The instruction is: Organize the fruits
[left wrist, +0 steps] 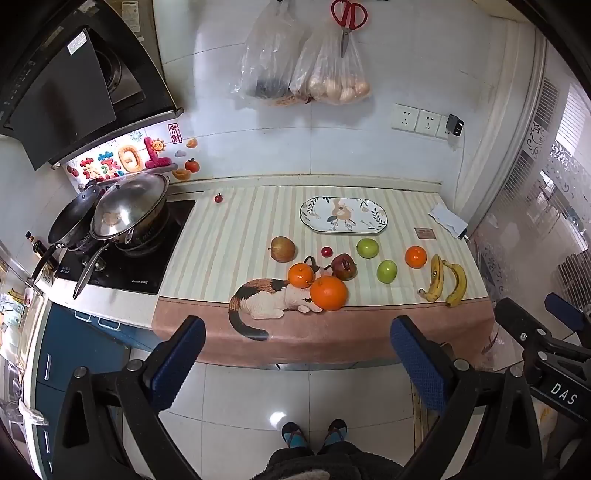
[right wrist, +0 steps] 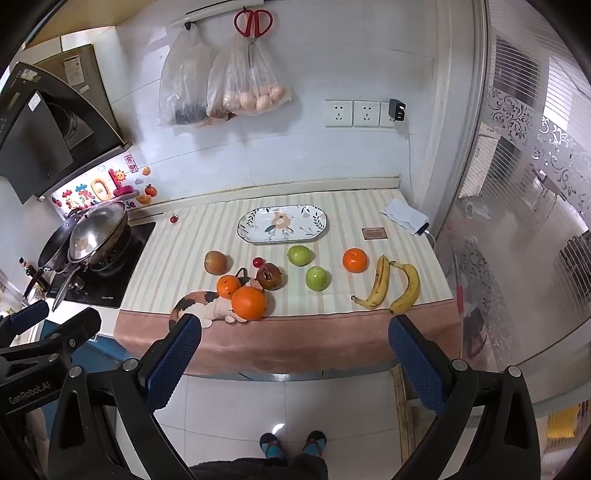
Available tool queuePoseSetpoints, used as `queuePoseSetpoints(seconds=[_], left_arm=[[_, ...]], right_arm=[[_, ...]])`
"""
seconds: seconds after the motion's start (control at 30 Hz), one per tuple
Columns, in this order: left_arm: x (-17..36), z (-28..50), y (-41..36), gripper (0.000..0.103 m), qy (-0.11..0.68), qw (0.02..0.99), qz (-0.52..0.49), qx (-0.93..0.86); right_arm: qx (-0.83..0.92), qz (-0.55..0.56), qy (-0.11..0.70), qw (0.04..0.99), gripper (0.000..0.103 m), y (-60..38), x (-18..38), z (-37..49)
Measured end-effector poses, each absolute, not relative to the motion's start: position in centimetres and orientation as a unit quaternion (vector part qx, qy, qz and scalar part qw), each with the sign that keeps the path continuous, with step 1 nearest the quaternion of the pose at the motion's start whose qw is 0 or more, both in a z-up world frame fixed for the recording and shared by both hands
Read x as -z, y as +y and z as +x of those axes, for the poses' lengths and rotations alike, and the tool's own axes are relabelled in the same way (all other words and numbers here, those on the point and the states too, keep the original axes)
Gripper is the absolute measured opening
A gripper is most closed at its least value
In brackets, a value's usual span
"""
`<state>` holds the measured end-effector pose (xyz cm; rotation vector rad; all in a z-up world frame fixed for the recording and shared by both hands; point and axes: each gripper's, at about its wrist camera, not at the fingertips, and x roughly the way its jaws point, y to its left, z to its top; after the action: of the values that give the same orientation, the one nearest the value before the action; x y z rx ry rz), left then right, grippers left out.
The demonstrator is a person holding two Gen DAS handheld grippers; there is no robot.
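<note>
Fruit lies on a striped cloth over the counter [left wrist: 229, 236]. A large orange [left wrist: 328, 292] [right wrist: 249, 303] sits near the front edge, a smaller orange [left wrist: 301, 275] behind it and a third orange [left wrist: 416, 256] [right wrist: 355, 260] to the right. Two green apples [left wrist: 386, 271] [right wrist: 317, 278], a brownish apple [left wrist: 282, 249], a dark red fruit [left wrist: 343, 266], a small red fruit [left wrist: 326, 252] and two bananas [left wrist: 447, 282] [right wrist: 391, 286] lie around them. An oval patterned plate [left wrist: 343, 215] [right wrist: 282, 223] is empty at the back. My left gripper [left wrist: 297, 354] and right gripper [right wrist: 295, 350] hang open in front of the counter, holding nothing.
A stove with two lidded pans [left wrist: 125, 210] stands left of the cloth. Plastic bags [left wrist: 303, 70] and red scissors [left wrist: 348, 18] hang on the tiled wall. A white cloth [left wrist: 447, 219] and a small card [left wrist: 424, 233] lie at the right. The person's feet [left wrist: 314, 434] stand on the floor below.
</note>
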<state>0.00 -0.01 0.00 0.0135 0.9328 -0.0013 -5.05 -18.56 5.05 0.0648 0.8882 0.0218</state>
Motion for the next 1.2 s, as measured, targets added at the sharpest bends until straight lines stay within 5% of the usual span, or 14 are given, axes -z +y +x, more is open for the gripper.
queuePoseSetpoints(seconds=[1.2], left_arm=[[0.0,-0.1,0.3,0.102,0.449,0.893,0.005,0.003]], right_arm=[[-0.025,0.035,0.43,0.902,0.103,-17.2,-4.7,-5.2]])
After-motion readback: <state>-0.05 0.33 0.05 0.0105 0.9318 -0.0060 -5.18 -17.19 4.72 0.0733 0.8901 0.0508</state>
